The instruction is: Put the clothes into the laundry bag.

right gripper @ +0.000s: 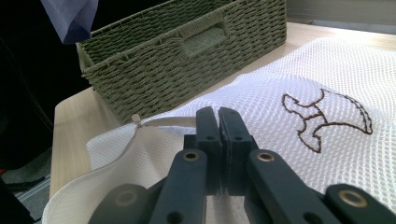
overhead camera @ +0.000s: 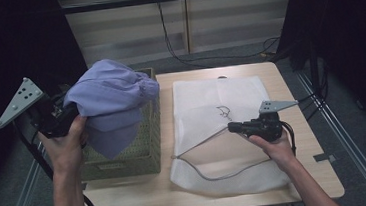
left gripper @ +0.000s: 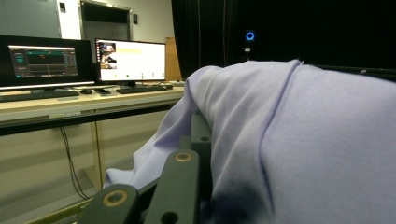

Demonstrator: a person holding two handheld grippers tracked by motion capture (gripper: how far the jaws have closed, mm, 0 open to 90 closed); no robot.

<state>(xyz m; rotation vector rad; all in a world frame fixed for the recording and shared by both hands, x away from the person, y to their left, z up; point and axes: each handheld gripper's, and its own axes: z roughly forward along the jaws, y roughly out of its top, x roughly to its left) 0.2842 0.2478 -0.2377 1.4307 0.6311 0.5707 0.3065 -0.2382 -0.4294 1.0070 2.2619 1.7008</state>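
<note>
Lilac garment [overhead camera: 113, 106] is up out of the wicker basket [overhead camera: 148, 153], clamped in my left gripper [overhead camera: 69, 113] jaws — right gripper [overhead camera: 233, 126] jaws pinch the mesh laundry bag [overhead camera: 211, 100] edge on the bench [overhead camera: 144, 199], loading not yet done.

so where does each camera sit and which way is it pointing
High view: fixed above the person's side, looking forward and down on the table; both forearms enter from the bottom, left gripper shut on the lilac garment, right gripper shut on the white mesh bag.
Left gripper view: rides the left gripper, faces level across the room past the garment to two monitors.
Right gripper view: rides the right gripper, low over the bag toward the woven basket.
Shared: the high and right gripper views both show basket and bag.
</note>
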